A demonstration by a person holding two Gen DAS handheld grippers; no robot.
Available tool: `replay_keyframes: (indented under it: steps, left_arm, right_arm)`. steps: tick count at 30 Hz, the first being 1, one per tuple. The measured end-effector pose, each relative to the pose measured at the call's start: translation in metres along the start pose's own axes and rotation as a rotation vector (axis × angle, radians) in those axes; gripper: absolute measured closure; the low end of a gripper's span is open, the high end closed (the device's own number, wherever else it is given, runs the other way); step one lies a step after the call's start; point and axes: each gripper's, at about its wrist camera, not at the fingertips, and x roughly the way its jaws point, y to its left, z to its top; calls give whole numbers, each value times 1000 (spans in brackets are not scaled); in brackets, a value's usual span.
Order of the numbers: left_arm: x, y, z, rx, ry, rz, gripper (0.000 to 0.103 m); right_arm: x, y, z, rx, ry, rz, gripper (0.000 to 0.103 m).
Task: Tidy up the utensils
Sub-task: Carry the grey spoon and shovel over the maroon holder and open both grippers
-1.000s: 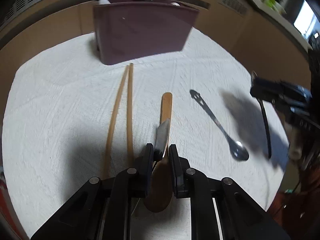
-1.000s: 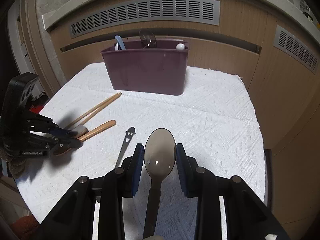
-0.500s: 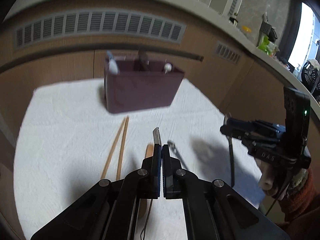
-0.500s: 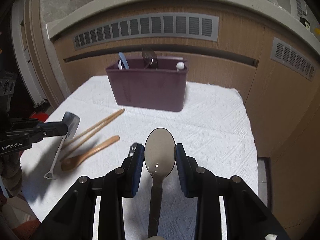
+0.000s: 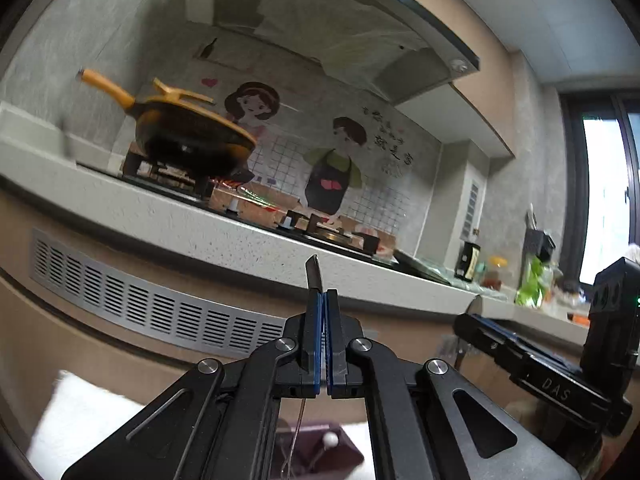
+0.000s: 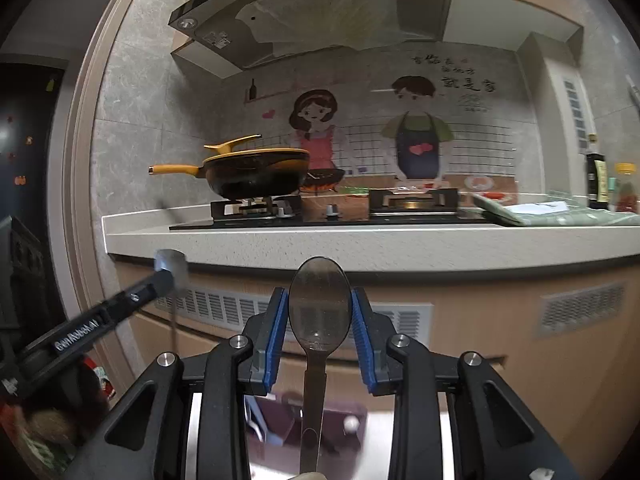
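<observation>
Steel shows once in the left wrist view: one thin metal blade point(image 5: 314, 274) stands pinched upright in the left gripper point(image 5: 323, 300), whose jaws are pressed together on it, above one dark purple plastic utensil caddy point(image 5: 344, 450) on white cloth point(image 5: 80, 412). In the right wrist view the right gripper point(image 6: 319, 312) clasps one translucent grey plastic spoon point(image 6: 319, 304) by its bowl, bowl up, over that caddy, before one yellow-handled black pan point(image 6: 256, 172).

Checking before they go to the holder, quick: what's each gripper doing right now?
Left gripper: shut on the flat metal utensil.
Right gripper: closed on the dark spoon, pads against its bowl.
</observation>
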Motion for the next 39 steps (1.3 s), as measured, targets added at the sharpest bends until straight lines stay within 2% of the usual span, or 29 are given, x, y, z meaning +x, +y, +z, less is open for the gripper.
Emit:
replay_keyframes:
  steps: [4, 9, 12, 15, 17, 20, 22, 23, 24, 28, 31, 35, 39]
  left_arm:
    - [46, 24, -20, -37, 41, 14, 102]
    - [83, 50, -50, -102, 84, 14, 102]
    - [93, 56, -66, -117, 89, 11, 102]
    - [100, 66, -80, -153, 143, -2, 102]
    - [100, 71, -91, -151, 199, 9, 102]
    - [86, 75, -96, -169, 239, 23, 98]
    - [75, 77, -95, -175, 258, 27, 85]
    - [69, 77, -94, -171, 271, 34, 70]
    - [62, 77, -92, -167, 279, 39, 59]
    - [31, 75, -84, -128, 320, 84, 56]
    - [9, 75, -87, -80, 383, 124, 51]
    - [-27, 84, -103, -56, 452, 174, 48]
    - [-59, 93, -126, -57, 502, 217, 48]
  right_arm:
    - [50, -9, -13, -8, 39, 20, 74]
    - [101, -22, -37, 29, 103, 21, 74]
    - [121, -27, -54, 54, 119, 14, 74]
    - [133, -26, -74, 37, 150, 1, 74]
    - [139, -24, -88, 28, 216, 19, 73]
    - [149, -24, -106, 16, 373, 88, 73]
    - [146, -28, -114, 35, 422, 97, 73]
    - [141, -29, -115, 36, 422, 91, 73]
    - [134, -30, -114, 34, 419, 82, 73]
    - [102, -21, -108, -25, 420, 31, 73]
    - [84, -6, -110, -77, 484, 2, 73]
    - [63, 20, -142, -137, 635, 31, 73]
    - [36, 39, -186, -192, 732, 19, 74]
